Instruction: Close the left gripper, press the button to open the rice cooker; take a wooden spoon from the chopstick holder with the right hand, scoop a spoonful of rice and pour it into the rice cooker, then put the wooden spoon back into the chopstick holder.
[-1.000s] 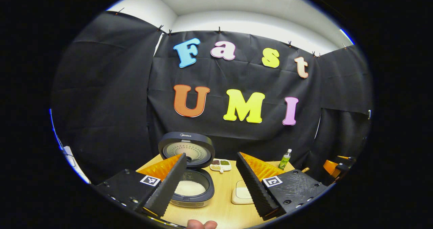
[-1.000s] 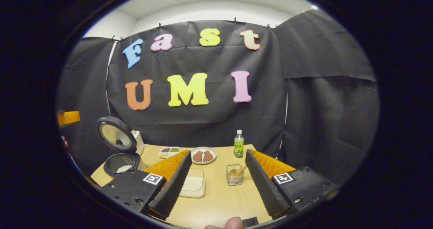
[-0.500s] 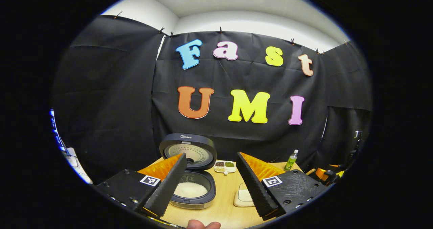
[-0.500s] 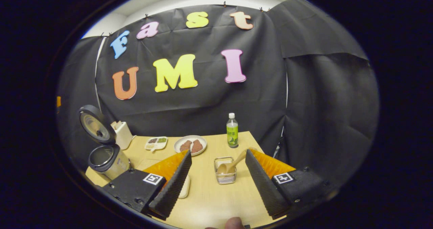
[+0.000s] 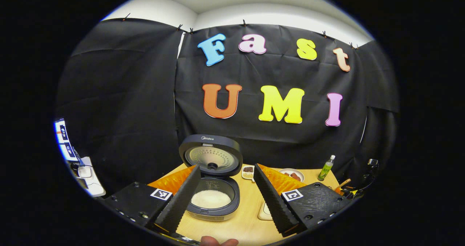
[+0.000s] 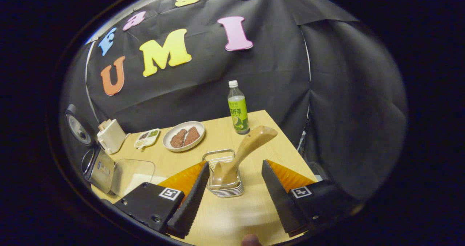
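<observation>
Right gripper (image 6: 232,197), fingers spread and empty, faces the chopstick holder (image 6: 223,173) on the worktop (image 6: 232,217); wooden spoon (image 6: 244,152) stands inside, handle leaning up and right, directly ahead.

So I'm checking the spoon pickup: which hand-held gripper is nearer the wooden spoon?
Right. The right hand-held gripper is open just before the wooden spoon; the left hand-held gripper faces the rice cooker.

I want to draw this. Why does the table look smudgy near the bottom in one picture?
Right gripper view: the table near the bottom smears with motion blur, while the wooden spoon stays fairly sharp. Left gripper view: crisp, with the rice cooker clear, though the fisheye lens bends the edges.
</observation>
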`<state>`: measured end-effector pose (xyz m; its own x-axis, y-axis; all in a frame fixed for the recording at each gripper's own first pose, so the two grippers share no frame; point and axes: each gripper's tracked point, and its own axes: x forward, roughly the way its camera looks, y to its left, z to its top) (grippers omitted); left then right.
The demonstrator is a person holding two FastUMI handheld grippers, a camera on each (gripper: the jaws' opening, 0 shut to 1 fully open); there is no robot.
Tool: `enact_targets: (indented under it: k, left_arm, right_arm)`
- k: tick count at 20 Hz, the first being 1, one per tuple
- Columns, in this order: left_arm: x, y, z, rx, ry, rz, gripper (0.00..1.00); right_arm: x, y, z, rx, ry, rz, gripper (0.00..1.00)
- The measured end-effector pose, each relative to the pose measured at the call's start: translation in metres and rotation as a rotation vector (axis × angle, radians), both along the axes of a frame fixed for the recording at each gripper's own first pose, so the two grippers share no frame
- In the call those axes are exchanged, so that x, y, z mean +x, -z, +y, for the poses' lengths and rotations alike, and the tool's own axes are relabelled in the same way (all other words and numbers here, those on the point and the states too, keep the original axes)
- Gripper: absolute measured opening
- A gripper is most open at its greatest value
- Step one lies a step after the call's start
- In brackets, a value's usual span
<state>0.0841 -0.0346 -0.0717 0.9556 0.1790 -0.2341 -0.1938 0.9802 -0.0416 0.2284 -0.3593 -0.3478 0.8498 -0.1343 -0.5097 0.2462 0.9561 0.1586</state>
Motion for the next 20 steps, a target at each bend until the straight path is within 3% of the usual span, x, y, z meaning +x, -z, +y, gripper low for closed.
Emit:
enact_targets:
  k: [1, 6, 8, 9, 12, 13, 15, 20]
  left_arm:
    - [0.001, 0.003, 0.0, -0.003, -0.006, 0.018, 0.94]
    - [0.002, 0.0, 0.002, 0.005, -0.03, 0.014, 0.94]
    - [-0.001, 0.003, 0.005, 0.005, -0.043, 0.022, 0.95]
    - [-0.002, 0.004, 0.006, 0.005, -0.047, 0.026, 0.95]
    - [-0.006, 0.007, 0.008, 0.002, -0.054, 0.032, 0.95]
    - [-0.008, 0.007, 0.01, 0.0, -0.057, 0.033, 0.95]
    - [-0.012, 0.006, 0.015, -0.007, -0.067, 0.033, 0.94]
    - [-0.022, -0.001, 0.031, -0.025, -0.082, 0.002, 0.94]
  right_arm:
    - [0.007, 0.004, 0.001, 0.011, -0.008, -0.001, 0.84]
    - [0.037, 0.018, -0.002, 0.037, -0.017, 0.017, 0.7]
    - [0.042, 0.02, -0.003, 0.039, -0.019, 0.027, 0.58]
    - [0.044, 0.021, -0.005, 0.04, -0.017, 0.028, 0.4]
    - [0.046, 0.014, 0.006, 0.119, -0.024, 0.021, 0.29]
    - [0.045, 0.013, 0.008, 0.124, -0.018, 0.03, 0.2]
    - [0.044, 0.01, 0.012, 0.115, -0.024, 0.039, 0.14]
    - [0.043, -0.025, 0.012, 0.02, 0.003, 0.031, 0.09]
